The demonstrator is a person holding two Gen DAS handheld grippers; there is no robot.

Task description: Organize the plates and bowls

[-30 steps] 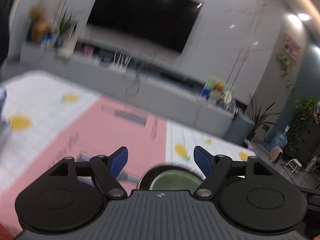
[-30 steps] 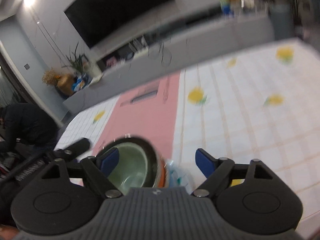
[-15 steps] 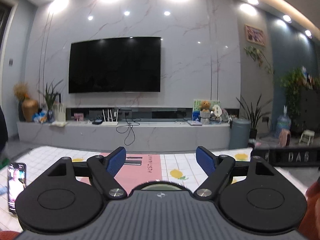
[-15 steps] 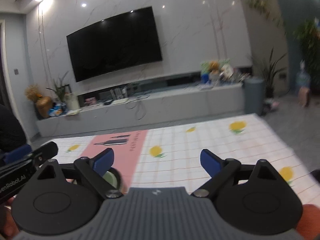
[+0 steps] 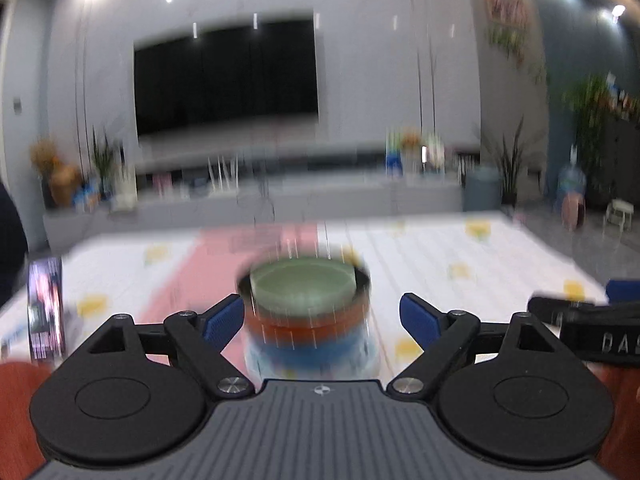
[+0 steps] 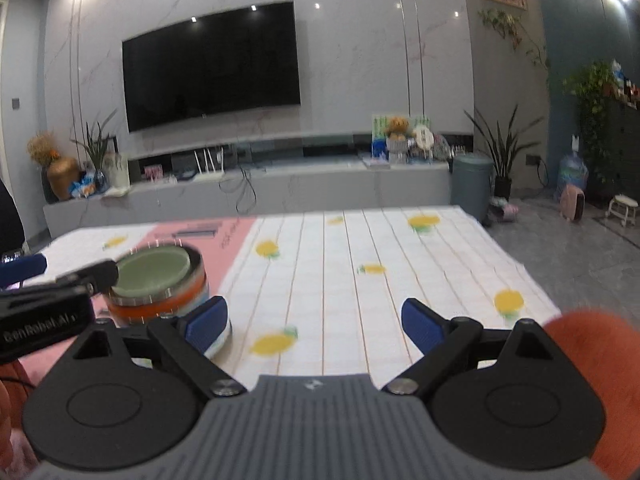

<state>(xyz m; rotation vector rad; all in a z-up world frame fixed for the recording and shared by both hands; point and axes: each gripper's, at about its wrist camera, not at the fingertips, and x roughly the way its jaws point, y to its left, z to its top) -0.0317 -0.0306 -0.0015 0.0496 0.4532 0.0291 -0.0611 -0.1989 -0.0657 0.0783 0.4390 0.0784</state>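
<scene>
Your left gripper (image 5: 322,316) has just been spreading its jaws, and they stand wide with the stack (image 5: 308,312) of bowls and plates between them in the lower middle of its frame, pads off it. The right gripper (image 6: 314,318) has also been opening, over bare tablecloth (image 6: 360,264), nothing between its jaws.

In the right view the stack sits left of centre. It stands upright, long axis vertical, green bowl (image 6: 154,270) mouth up on top.

Risk, as I judge it: the left view is blurred, so a quick sideways brush from either finger could topple or shear the nested pieces.
</scene>
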